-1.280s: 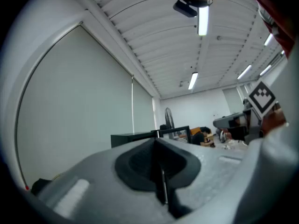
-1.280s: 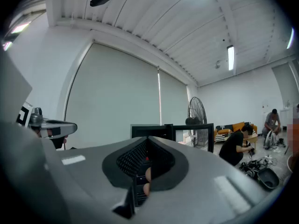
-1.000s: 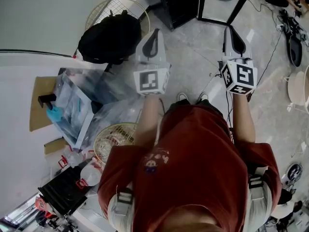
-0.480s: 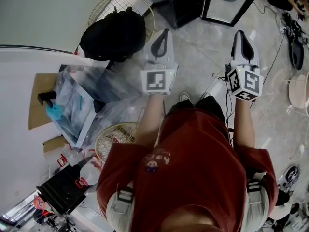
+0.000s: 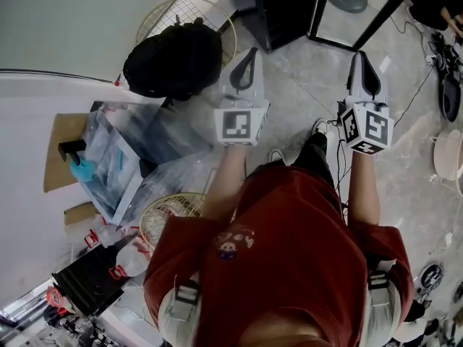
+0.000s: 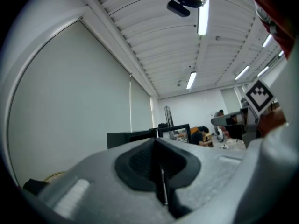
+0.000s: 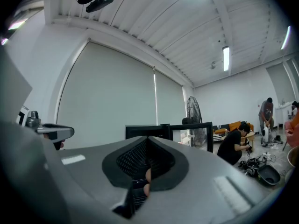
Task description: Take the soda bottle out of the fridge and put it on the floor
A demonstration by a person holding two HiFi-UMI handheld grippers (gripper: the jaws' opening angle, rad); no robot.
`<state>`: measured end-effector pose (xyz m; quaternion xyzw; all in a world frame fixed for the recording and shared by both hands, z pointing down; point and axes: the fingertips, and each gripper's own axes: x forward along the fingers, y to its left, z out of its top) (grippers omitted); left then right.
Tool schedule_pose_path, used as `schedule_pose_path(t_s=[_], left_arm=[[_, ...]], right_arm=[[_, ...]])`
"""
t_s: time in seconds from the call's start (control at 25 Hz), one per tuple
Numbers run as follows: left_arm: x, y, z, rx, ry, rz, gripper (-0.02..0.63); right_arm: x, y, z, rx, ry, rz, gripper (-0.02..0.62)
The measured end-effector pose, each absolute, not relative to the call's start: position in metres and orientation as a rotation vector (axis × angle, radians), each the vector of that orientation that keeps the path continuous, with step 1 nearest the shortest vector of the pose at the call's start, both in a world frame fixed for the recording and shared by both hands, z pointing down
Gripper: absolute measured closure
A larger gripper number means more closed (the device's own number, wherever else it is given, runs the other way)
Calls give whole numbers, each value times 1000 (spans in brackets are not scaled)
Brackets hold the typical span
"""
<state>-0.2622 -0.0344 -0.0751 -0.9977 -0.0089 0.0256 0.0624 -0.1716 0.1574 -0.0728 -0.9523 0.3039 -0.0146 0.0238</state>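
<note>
Right now you hold the left gripper (image 5: 249,55) and right gripper (image 5: 359,58) side by side above the floor (image 5: 300,96), each closed on nothing. The black fridge (image 5: 286,6) stands just ahead with its door open. No view lets you make out the soda bottle.

Bare floor (image 5: 300,85) was found open up to the black fridge (image 5: 289,6). Leftward passage was obstructed by a black bag (image 5: 173,60) and plastic-wrapped clutter (image 5: 123,157).
</note>
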Motion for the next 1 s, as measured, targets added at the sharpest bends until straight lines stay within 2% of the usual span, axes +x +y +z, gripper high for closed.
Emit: schedule_pose_path(t_s=[0.72, 1.0], left_arm=[[-52, 14, -75, -2992, 85, 22, 606], [1, 39, -76, -2966, 131, 16, 606]], right_arm=[[49, 207, -66, -2912, 1033, -65, 595], [109, 233, -59, -2885, 1067, -74, 595]])
